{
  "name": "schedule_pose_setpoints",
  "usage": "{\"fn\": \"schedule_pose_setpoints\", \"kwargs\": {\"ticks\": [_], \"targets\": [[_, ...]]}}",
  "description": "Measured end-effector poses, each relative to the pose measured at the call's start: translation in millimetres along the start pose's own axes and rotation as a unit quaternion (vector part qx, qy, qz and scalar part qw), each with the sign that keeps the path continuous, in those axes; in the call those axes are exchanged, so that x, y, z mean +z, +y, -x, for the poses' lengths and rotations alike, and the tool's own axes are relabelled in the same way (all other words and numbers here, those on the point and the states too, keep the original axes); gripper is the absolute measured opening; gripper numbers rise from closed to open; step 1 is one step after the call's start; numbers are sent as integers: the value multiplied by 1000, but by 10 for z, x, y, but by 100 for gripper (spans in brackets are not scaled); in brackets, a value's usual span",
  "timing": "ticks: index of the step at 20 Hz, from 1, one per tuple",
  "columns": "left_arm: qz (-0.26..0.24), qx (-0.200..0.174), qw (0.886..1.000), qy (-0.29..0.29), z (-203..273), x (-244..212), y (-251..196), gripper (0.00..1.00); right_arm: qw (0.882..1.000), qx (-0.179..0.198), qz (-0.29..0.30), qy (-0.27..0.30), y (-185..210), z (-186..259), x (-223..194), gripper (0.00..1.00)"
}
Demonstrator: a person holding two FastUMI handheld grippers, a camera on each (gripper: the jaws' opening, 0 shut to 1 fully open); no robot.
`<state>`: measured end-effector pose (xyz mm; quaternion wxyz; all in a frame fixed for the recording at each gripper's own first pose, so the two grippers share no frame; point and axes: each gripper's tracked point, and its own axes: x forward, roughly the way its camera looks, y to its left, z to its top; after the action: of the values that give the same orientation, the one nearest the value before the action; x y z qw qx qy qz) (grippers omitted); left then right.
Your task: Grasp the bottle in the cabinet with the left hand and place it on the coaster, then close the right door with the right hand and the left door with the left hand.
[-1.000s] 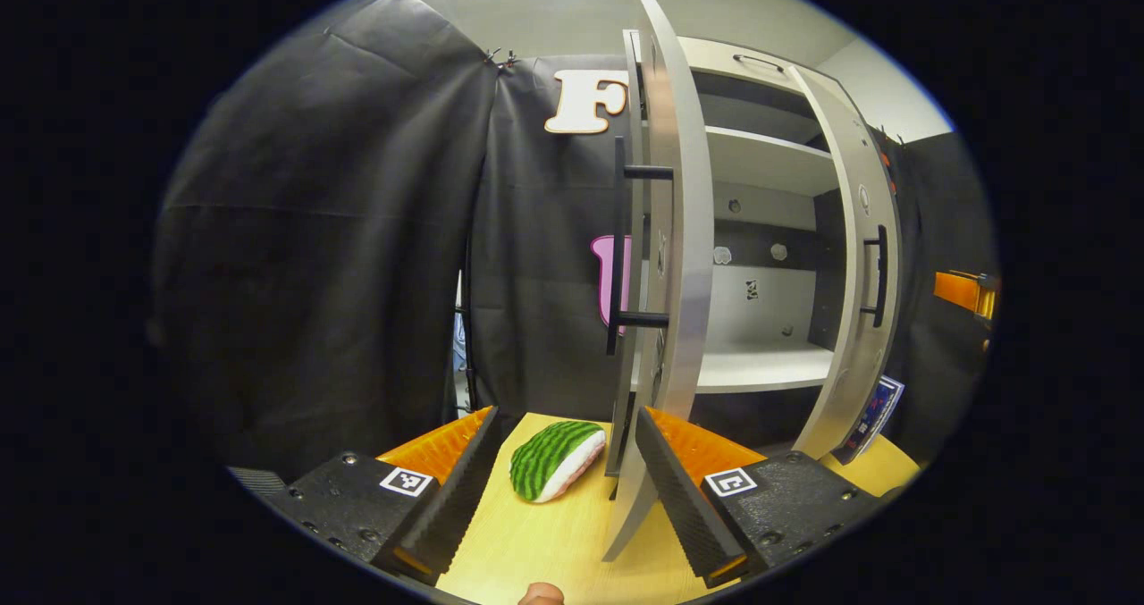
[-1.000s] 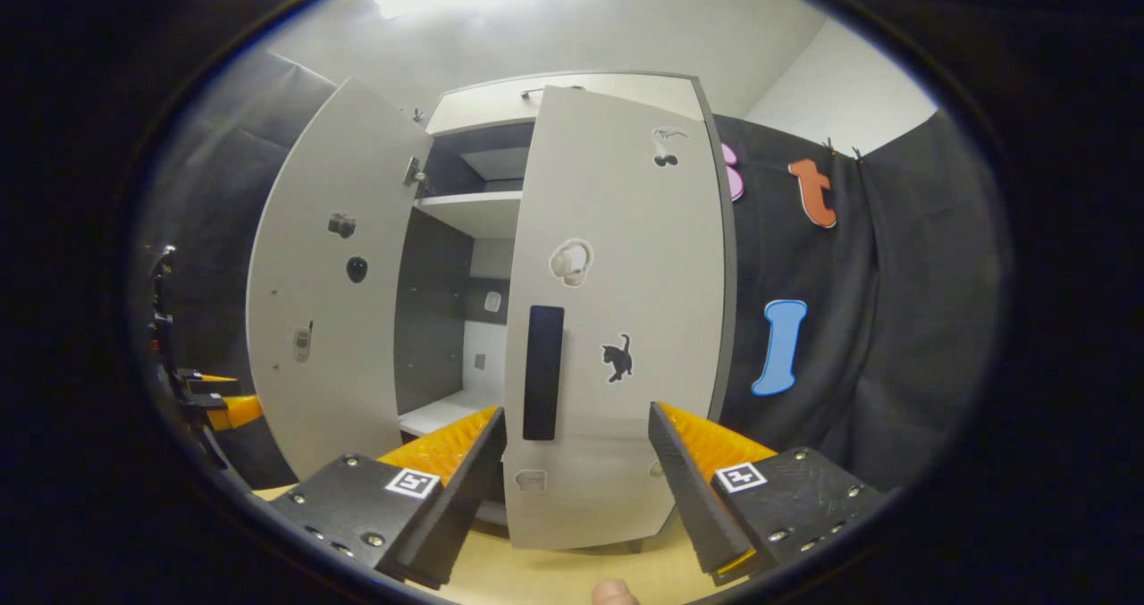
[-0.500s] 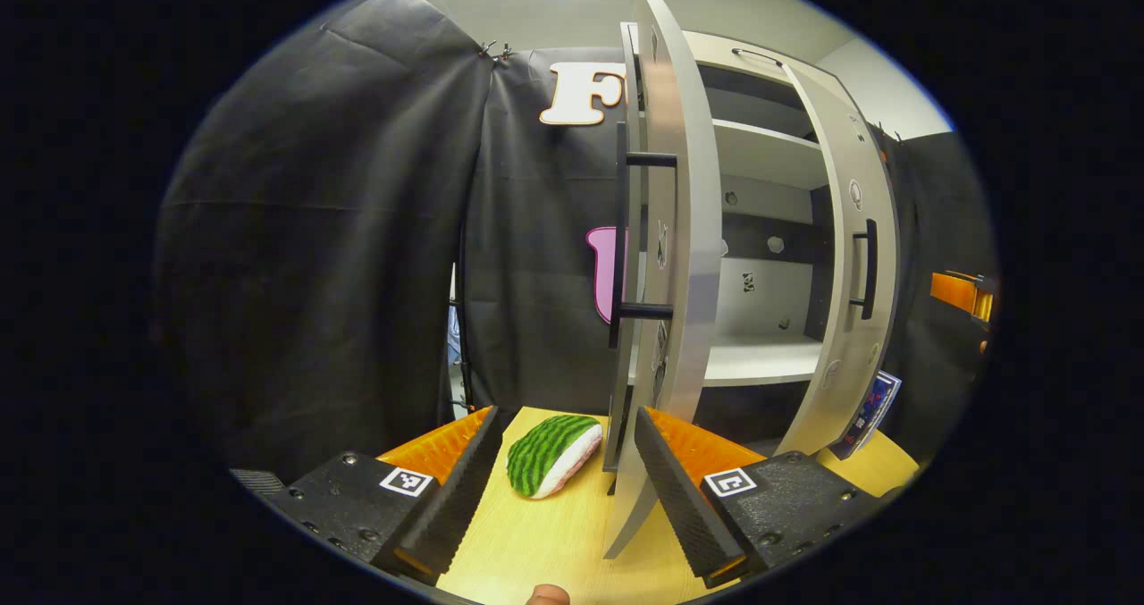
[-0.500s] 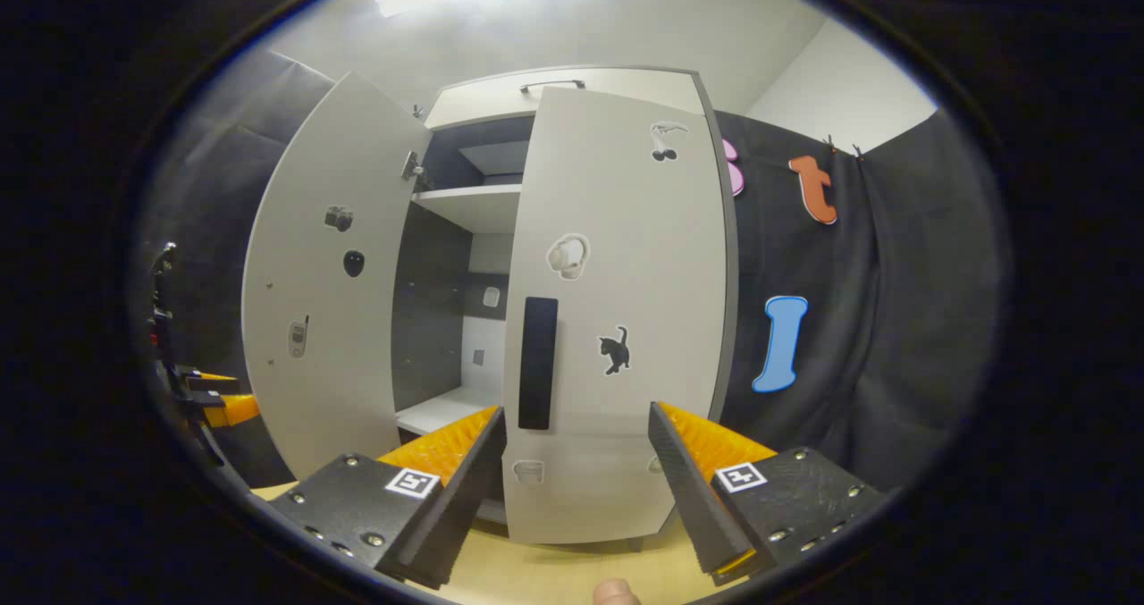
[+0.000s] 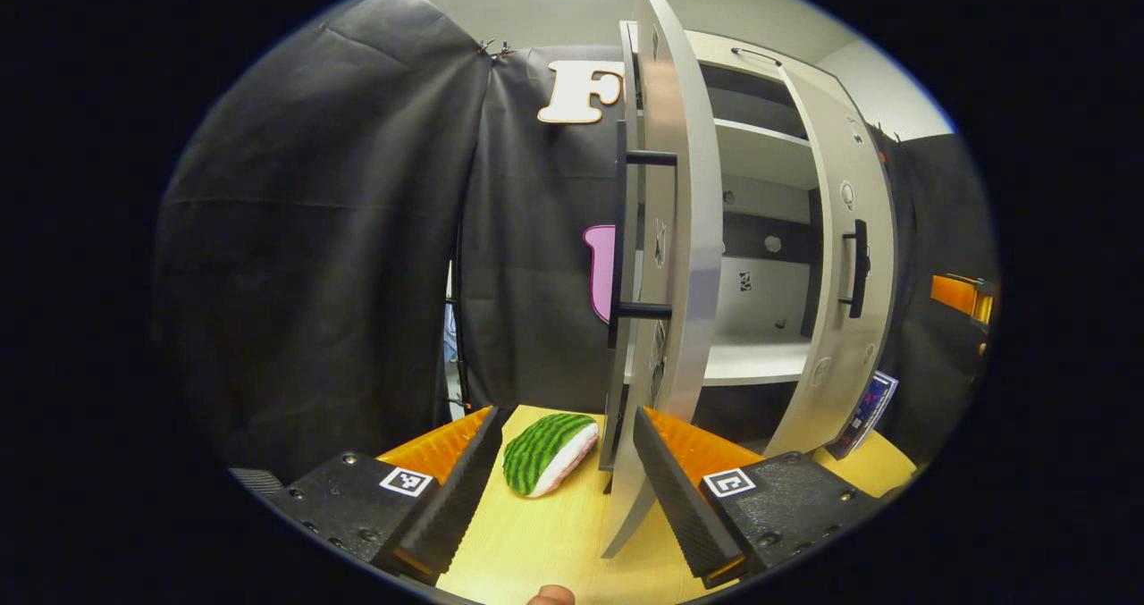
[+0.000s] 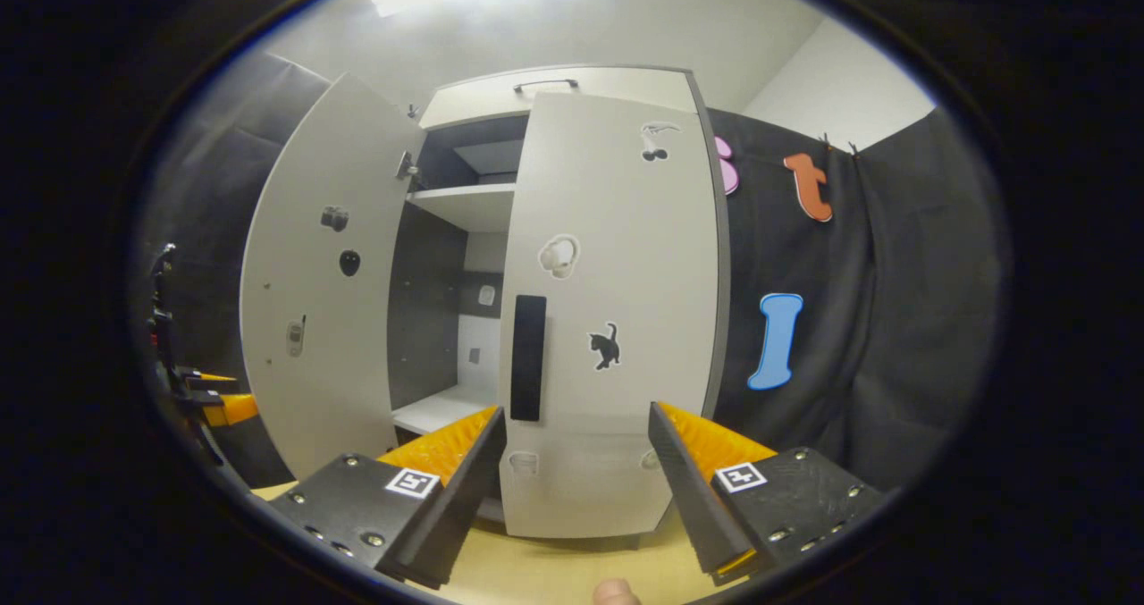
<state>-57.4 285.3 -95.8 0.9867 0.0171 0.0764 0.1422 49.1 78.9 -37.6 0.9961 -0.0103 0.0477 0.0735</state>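
The white cabinet point(image 6: 554, 82) stands on a wooden table point(image 5: 545, 542). Its right door point(image 6: 617, 319), with a black handle point(image 6: 527, 355), is swung most of the way in; my right gripper point(image 6: 576, 408) is open just in front of the door's lower part, fingers either side of it. The left door point(image 5: 666, 230) stands wide open, edge-on to my open left gripper point(image 5: 565, 413), its black handle point(image 5: 626, 239) facing left. In the left gripper view the right door point(image 5: 849, 256) covers much of the opening. The lower shelf point(image 5: 751, 359) looks bare.
A green-striped watermelon-slice object point(image 5: 547, 453) lies on the table between the left gripper's fingers and the left door. A blue and red packet point(image 5: 862, 408) leans by the cabinet's right foot. Black cloth walls close in both sides.
The right door has swung further in toward the cabinet, narrowing the opening. The left door and the watermelon object stay put; both grippers have drifted only slightly.
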Motion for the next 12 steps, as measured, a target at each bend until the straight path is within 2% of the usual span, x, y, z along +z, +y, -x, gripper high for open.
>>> {"fn": "schedule_pose_setpoints", "kwargs": {"ticks": [2,3,4,5,6,7,8,9,11,12], "targets": [[-1,-1,1000,0,3,-5,-4,91,1000,-1,-2,1,-7,16,-3,96],[0,-2,1000,0,4,3,-7,94,1000,-1,-2,1,-10,24,-5,96],[1,-4,1000,0,0,-2,-11,91,1000,-2,-2,1,-10,35,-2,93],[1,-7,1000,0,3,-2,-18,94,1000,-2,-2,2,-13,40,4,93],[2,-10,1000,-1,2,5,-29,90,1000,-2,-2,2,-13,58,-2,93],[3,-14,1000,-1,8,3,-39,90,1000,-3,-1,3,-12,69,0,96],[4,-18,1000,-2,12,9,-61,90,1000,-3,0,4,-8,82,-3,96],[4,-23,1000,-2,5,-2,-129,94,1000,-3,1,4,-14,92,0,96],[4,-30,1000,-2,5,-14,-244,90,1000,-5,4,5,-26,120,6,93],[3,-34,999,-2,10,-13,-260,94,1000,-6,5,5,-45,131,8,93]]}}
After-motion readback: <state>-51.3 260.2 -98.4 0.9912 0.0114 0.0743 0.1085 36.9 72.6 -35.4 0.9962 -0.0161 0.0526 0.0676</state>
